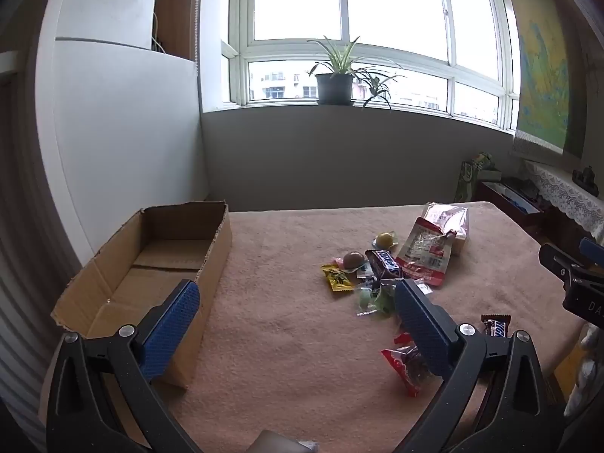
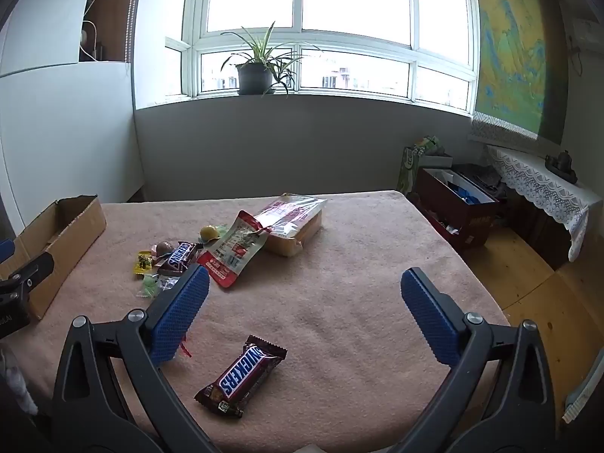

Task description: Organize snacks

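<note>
Several snacks lie on a pink cloth-covered table (image 1: 294, 339). An empty cardboard box (image 1: 151, 264) stands at its left; the right wrist view shows the same box (image 2: 64, 234). My left gripper (image 1: 298, 302) hangs open above bare cloth between the box and the snack pile. That pile holds a Snickers bar (image 1: 385, 264), a red-and-white pouch (image 1: 426, 253), a yellow packet (image 1: 337, 278) and small candies. My right gripper (image 2: 305, 287) is open over the table. A second Snickers bar (image 2: 241, 373) lies near its left finger, untouched. A clear bag of bread (image 2: 298, 222) sits farther back.
A window sill with a potted plant (image 1: 334, 83) runs behind the table. A dark red box (image 2: 456, 207) and a lace-covered shelf (image 2: 543, 188) stand on the wooden floor to the right. A red-wrapped snack (image 1: 406, 366) lies by my left gripper's right finger.
</note>
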`<state>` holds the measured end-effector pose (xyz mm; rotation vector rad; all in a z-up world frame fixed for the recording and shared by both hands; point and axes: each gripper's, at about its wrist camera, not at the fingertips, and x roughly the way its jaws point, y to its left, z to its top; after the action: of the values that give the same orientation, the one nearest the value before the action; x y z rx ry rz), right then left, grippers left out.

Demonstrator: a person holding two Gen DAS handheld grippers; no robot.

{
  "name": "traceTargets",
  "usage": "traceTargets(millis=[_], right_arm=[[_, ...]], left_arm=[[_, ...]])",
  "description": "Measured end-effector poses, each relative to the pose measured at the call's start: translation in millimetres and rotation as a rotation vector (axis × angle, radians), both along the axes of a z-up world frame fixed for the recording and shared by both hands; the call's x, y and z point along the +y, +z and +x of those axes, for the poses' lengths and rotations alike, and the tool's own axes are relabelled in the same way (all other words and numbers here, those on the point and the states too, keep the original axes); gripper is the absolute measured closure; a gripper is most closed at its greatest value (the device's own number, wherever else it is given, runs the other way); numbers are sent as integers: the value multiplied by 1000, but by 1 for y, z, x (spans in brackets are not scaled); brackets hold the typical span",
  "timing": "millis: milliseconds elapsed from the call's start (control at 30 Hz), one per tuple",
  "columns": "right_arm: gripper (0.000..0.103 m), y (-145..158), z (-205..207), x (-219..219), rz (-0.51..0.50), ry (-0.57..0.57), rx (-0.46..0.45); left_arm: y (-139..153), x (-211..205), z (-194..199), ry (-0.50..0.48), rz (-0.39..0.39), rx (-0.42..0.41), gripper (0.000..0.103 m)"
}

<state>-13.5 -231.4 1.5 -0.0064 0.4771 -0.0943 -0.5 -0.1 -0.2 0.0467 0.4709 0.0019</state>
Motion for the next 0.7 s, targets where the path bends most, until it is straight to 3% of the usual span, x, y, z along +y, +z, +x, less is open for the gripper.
traceTargets(millis=[333,700], right_arm=[[0,3,4,8,-8,2,7],[0,2,2,6,-4,0,-3]], left_arm=[[-13,-3,5,-12,-43,20,1],[-4,9,3,-8,-74,27,1]])
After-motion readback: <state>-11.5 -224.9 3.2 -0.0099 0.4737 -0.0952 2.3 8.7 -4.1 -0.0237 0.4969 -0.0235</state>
